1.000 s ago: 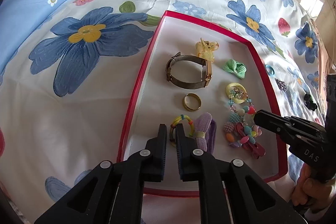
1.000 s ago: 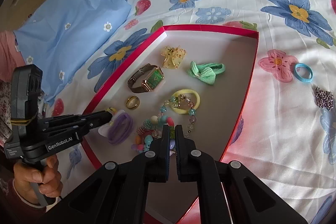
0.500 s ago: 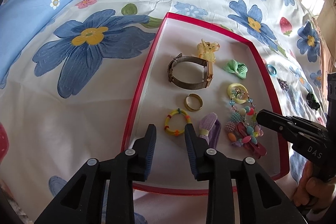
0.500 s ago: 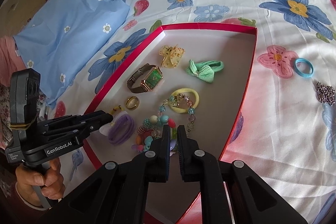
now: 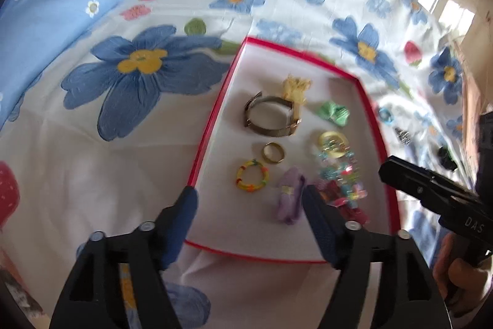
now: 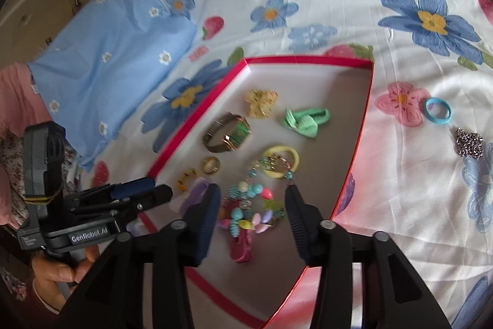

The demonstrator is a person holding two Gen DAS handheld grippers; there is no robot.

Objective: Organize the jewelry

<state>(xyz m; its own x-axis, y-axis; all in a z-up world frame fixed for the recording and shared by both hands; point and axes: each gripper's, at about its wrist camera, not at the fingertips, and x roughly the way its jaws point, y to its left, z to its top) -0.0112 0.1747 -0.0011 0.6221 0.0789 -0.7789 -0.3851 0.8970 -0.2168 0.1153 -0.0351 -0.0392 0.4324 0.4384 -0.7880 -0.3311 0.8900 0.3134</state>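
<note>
A red-rimmed tray [image 5: 215, 113] [image 6: 197, 117] lies on the flowered bedsheet. It holds a watch [image 5: 271, 116] [image 6: 228, 134], a gold ring [image 5: 273, 153], a rainbow ring [image 5: 252, 179], a purple hair tie [image 5: 289, 199], a beaded bracelet [image 6: 249, 205], a yellow hair tie [image 6: 282, 164], a green bow [image 6: 305, 122] and a yellow clip [image 6: 262, 102]. My left gripper [image 5: 249, 195] hovers over the tray's near left corner, its jaws opening with nothing pressed between them. My right gripper [image 6: 252, 192] hangs above the bracelet, jaws also opening and empty.
Outside the tray on the right lie a blue hair tie [image 6: 437, 110] and a silver beaded piece [image 6: 468, 142]. A black item [image 5: 446, 158] sits further off. A blue pillow [image 6: 107, 51] lies at the left. A person's hands hold both grippers.
Both grippers' jaws have gone from shut to wide apart. The rainbow ring, at the left fingertips before, now lies flat in the tray. The left gripper has drawn back and up a little.
</note>
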